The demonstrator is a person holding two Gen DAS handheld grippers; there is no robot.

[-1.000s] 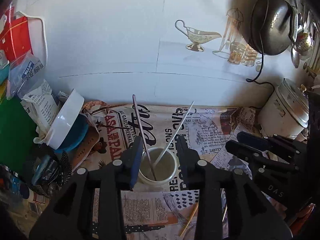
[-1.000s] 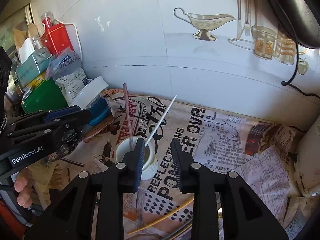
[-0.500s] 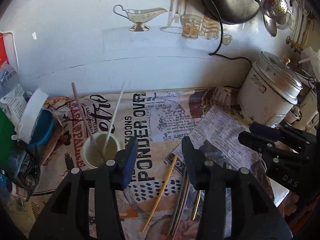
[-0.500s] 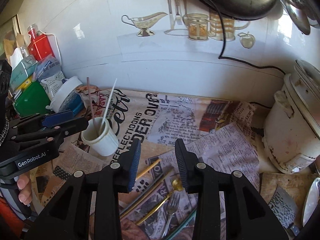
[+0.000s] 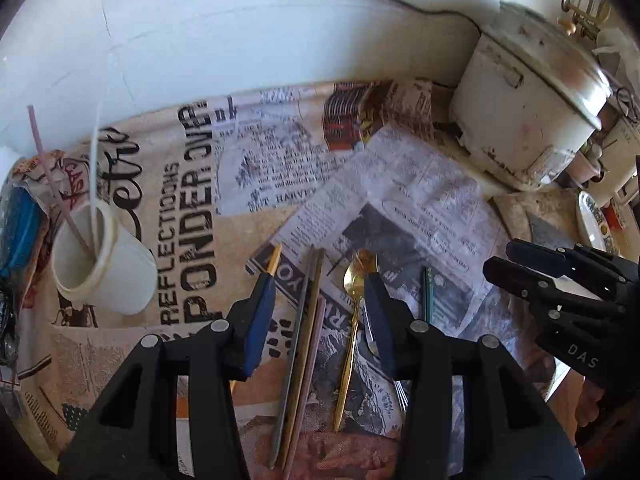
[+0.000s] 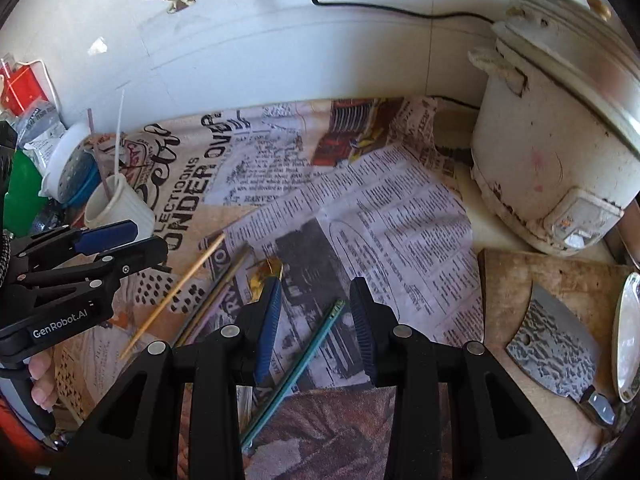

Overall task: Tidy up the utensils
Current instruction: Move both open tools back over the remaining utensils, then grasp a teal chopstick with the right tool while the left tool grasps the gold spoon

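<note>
Loose utensils lie on the newspaper-covered counter. My left gripper (image 5: pixel 320 304) hangs open above a grey and brown chopstick pair (image 5: pixel 304 320) and a gold spoon (image 5: pixel 354 280), touching neither. A yellow chopstick (image 5: pixel 274 258) lies just left of it. My right gripper (image 6: pixel 316 312) is open over a green stick (image 6: pixel 312 344), pads apart from it. The gold spoon (image 6: pixel 268 272) peeks out beside its left finger. A white cup (image 5: pixel 108 264) at the left holds a pink and a white stick. Each gripper shows in the other's view: the left gripper (image 6: pixel 92 256) and the right gripper (image 5: pixel 560 280).
A white rice cooker (image 6: pixel 552 140) stands at the back right with its cord along the wall. In front of it a cleaver (image 6: pixel 560 348) lies on a wooden board (image 6: pixel 508 280), next to a plate (image 6: pixel 628 336). Packets and a blue-and-white container (image 6: pixel 68 176) crowd the left edge.
Both grippers have swung right and down, away from the white cup and over the loose utensils. The left jaws stand slightly wider than a second ago.
</note>
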